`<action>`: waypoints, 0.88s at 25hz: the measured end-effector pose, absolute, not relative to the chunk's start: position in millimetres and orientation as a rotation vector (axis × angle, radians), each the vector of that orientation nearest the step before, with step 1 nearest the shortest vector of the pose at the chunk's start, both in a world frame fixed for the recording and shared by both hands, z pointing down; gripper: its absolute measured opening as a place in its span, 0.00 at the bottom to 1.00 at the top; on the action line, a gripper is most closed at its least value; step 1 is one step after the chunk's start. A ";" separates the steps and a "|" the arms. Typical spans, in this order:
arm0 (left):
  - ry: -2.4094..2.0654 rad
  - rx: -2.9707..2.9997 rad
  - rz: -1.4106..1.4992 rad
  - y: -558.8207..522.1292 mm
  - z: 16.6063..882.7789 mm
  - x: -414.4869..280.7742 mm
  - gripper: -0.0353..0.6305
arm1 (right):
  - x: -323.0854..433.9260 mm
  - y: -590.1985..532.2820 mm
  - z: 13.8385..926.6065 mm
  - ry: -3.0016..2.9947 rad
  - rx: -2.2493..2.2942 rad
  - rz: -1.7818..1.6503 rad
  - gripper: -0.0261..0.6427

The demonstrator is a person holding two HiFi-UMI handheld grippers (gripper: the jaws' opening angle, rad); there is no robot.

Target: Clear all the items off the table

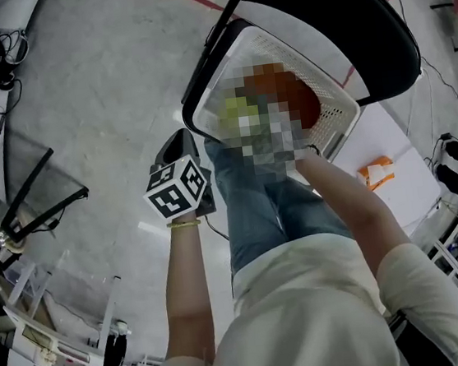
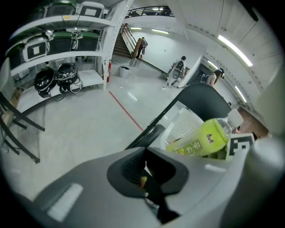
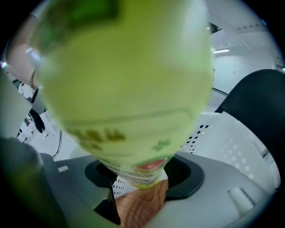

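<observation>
A bottle of yellow-green drink with a white cap hangs over the white perforated basket, which stands on a black chair. My right gripper is shut on this bottle, which fills most of the right gripper view. In the head view a blurred patch hides that gripper at the basket. My left gripper is shut, with nothing clearly held, just left of the basket. Its marker cube shows in the head view. Something orange-red lies in the basket.
A white table at the right carries an orange packet. A wood-grain surface shows under the bottle. Shelves with helmets and bins stand at the far left. Folding frames lean at the left on the grey floor.
</observation>
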State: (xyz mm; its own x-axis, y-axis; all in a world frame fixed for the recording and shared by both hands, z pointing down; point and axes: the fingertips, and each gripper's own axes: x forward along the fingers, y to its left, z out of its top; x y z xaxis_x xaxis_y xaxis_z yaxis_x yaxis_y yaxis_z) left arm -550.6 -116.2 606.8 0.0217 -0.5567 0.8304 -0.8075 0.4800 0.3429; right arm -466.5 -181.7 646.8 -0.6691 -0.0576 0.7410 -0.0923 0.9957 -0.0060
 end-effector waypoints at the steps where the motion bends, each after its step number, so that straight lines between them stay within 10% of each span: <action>1: -1.654 1.184 0.290 -116.1 611.2 -552.4 0.07 | -468.7 -181.9 651.9 -2.304 0.101 0.055 0.47; 22: -1.611 1.127 0.269 -115.9 673.6 -557.1 0.07 | -485.0 -185.0 733.2 -2.256 0.073 0.099 0.48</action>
